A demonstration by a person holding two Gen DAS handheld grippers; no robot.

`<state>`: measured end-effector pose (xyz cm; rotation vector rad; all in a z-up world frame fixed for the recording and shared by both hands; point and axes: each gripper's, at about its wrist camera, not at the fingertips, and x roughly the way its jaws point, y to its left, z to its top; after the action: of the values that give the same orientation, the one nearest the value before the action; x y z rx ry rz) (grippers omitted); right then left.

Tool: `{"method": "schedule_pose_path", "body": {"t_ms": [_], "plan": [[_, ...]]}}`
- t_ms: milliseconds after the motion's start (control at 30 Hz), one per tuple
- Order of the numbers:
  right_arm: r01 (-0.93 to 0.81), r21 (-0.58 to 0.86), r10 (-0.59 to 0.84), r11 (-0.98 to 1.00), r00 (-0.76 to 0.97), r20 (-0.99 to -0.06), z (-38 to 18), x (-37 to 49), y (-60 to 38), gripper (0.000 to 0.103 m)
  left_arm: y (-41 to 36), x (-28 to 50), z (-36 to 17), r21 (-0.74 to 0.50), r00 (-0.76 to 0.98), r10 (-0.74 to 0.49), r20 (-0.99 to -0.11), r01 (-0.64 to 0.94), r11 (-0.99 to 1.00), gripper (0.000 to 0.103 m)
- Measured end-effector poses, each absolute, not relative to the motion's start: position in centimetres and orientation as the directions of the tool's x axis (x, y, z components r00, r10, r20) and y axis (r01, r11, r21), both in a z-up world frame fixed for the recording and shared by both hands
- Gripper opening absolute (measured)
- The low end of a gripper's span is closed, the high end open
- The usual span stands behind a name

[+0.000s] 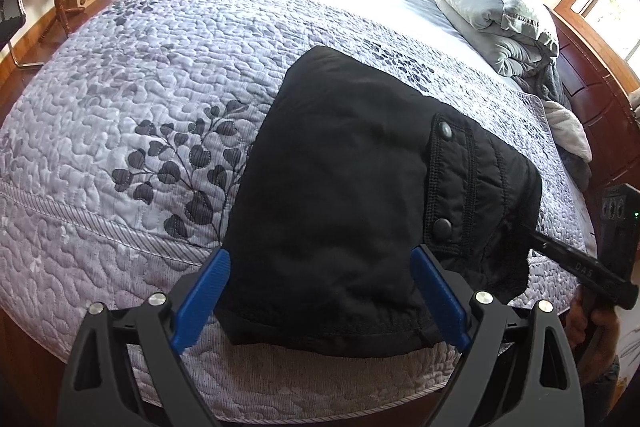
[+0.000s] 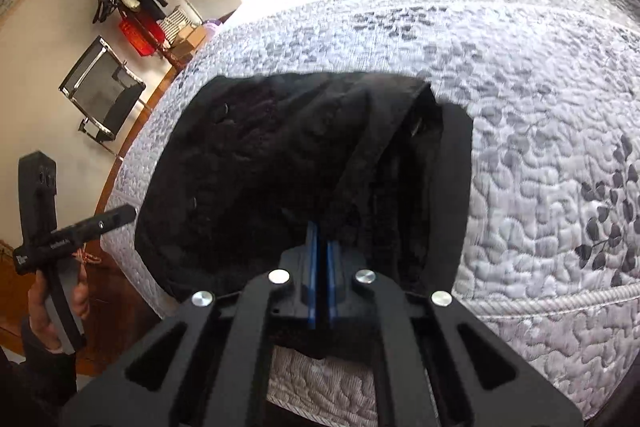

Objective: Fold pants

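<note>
Looked well advanced, this fold. Lay already doubled into a compact, squarish bundle, the black padded pants (image 1: pixel 340 167), near the foot edge of the bed, on the grey-white quilted bedspread with the dark leaf print (image 1: pixel 140 67). Showed the quilted waistband panel with its two round dark snap buttons (image 1: pixel 441 225) on the right side of the bundle in the left wrist view. Spotted no loose leg trailing out, as far as either view allowed.

Hovered low over the near edge of the bundle, the left gripper (image 1: pixel 320 255), blue pads (image 1: pixel 208 291) spread wide to either side of the cloth and pressing on nothing. Gripped its handle at the left of the right wrist view, a hand (image 2: pixel 44 311).

Came in from the waistband side, the right gripper (image 2: pixel 321 233), blue pads drawn together to a thin slit. Could not tell whether a lip of fabric was pinched there: black on black, tips lost against the cloth. Seemed to reach the bundle's edge, seen from the left wrist.

Judged the main folds done. Left, at most, one last fold or a tidy-up: the waistband side looked rumpled and puffed up in the right wrist view. Sat well apart at the head of the bed, a heap of grey bedding (image 1: pixel 488 7).
</note>
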<state>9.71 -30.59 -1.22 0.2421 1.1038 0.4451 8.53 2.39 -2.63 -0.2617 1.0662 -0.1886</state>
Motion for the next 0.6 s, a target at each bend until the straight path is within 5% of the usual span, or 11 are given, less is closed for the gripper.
{"method": "schedule_pose_path", "body": {"t_ms": [367,433,500,600], "plan": [[-0.086,0.426,0.428,0.901,0.339,-0.838,-5.3,12.0,-33.2,0.006,0.8,9.3,-3.1,-0.302,0.458,-0.295,-0.839,0.059,0.951,0.094],[-0.09,0.43,0.431,0.899,0.361,-0.827,-4.8,11.5,-33.4,0.012,0.8,9.1,-3.0,-0.287,0.462,-0.285,-0.84,0.066,0.956,0.094],[-0.099,0.399,0.405,0.912,0.373,-0.835,-3.9,10.9,-33.7,0.045,0.8,9.0,-3.0,-0.268,0.467,-0.269,-0.843,0.071,0.961,0.094],[-0.112,0.4,0.41,0.91,0.388,-0.825,-2.8,9.5,-34.3,0.054,0.9,8.9,-3.0,-0.253,0.475,-0.256,-0.842,0.071,0.965,0.094]]}}
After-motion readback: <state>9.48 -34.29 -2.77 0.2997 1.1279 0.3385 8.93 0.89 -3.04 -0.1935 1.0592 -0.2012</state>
